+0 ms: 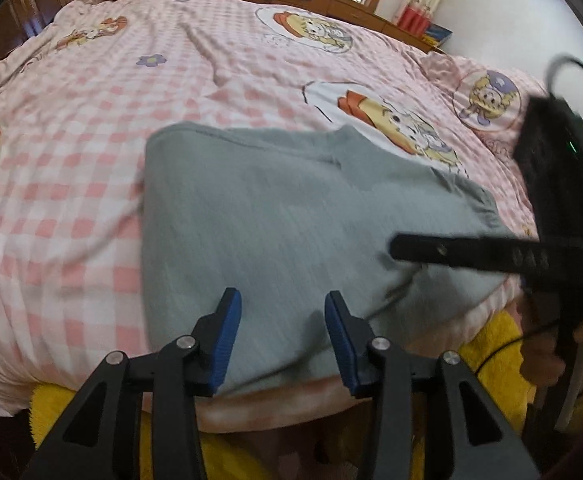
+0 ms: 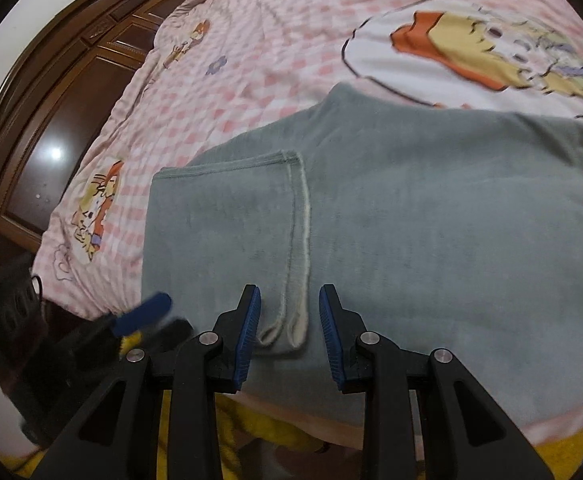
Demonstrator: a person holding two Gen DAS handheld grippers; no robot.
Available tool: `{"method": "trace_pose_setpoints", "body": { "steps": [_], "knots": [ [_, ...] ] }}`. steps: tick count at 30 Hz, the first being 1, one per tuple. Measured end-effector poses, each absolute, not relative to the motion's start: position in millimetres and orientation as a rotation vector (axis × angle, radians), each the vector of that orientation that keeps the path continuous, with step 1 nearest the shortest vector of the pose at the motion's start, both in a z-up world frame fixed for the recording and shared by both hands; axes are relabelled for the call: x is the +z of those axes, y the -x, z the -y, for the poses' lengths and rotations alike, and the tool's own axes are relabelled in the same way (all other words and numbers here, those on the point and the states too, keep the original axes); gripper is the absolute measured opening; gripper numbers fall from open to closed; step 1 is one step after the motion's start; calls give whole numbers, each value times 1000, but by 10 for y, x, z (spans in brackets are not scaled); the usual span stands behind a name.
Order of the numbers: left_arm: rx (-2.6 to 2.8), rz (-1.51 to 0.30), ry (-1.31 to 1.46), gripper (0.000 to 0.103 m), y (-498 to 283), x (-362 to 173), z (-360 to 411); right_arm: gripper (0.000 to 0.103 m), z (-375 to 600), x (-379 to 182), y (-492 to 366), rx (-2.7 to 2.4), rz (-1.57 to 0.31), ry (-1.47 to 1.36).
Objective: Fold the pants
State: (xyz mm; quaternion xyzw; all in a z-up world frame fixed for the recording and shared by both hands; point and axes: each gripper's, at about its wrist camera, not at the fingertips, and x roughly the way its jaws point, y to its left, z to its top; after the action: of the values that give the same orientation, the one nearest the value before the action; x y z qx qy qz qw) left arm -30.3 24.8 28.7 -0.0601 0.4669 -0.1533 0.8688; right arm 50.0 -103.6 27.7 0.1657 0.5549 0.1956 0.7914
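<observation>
Two wrist cameras, both looking down over the bed edge

The left wrist view looks steeply down past its own fingers [image 1: 231, 312] at the grey pants [image 1: 275, 216] and far across the bed [image 1: 91, 128]. The right wrist view sits closer. Both share the pants and the checked cover.

We hold the left gripper [image 1: 279, 312] tilted downward above the pants [image 1: 259, 208], fingers [image 1: 227, 332] parted and gripping nothing. Our right gripper [image 2: 289, 312] points down over the pants' folded hem, fingers apart with nothing between them.
</observation>
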Motion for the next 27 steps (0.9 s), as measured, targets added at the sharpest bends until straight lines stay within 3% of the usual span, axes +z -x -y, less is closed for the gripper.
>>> {"method": "trace_pose_setpoints", "body": {
  "steps": [11,13,14,27],
  "knots": [
    [-331,-971,160,45,329,251,-267,31,742,254,-684,442,-1199,-288],
    [-334,-969,174,45,345,269,-291,18,723,281,-683,435,-1183,-279],
    [-335,-966,184,45,360,282,-310,7,709,302,-679,439,-1175,-276],
    [-228,-827,294,45,518,699,-780,5,894,1381,-444,477,-909,-293]
  ]
}}
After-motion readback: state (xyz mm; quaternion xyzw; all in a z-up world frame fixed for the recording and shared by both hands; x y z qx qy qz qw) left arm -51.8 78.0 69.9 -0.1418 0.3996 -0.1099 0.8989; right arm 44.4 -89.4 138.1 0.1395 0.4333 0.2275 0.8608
